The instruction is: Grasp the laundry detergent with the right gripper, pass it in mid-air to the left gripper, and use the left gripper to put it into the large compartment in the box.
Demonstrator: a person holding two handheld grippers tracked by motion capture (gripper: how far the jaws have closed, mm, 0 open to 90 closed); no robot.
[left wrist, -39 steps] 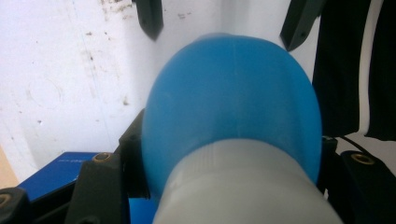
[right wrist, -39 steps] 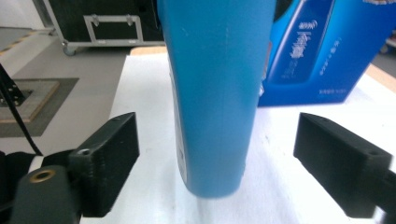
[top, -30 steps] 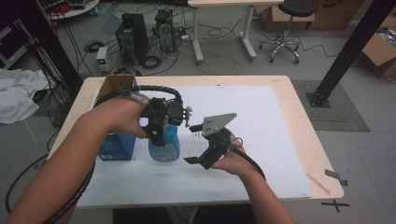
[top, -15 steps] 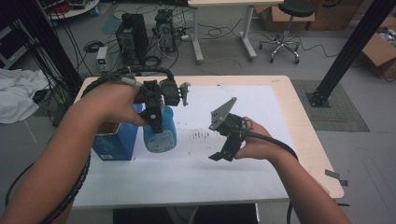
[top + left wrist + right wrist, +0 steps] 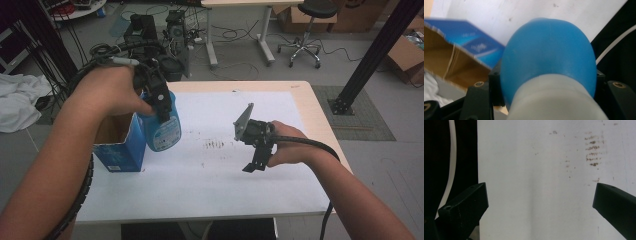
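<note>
Blue bottle (image 5: 549, 57) clamped between left gripper (image 5: 159, 102) jaws, off table

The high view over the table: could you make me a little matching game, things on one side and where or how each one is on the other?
Things:
1. round blue plastic bottle
2. open blue cardboard box
3. left gripper
4. right gripper

States:
A. jaws wide apart, nothing between them
B. stands on the table's left side
C. clamped on the bottle's top
D. held up beside the box

Pairs: 1-D, 2-B, 3-C, 4-A
</note>
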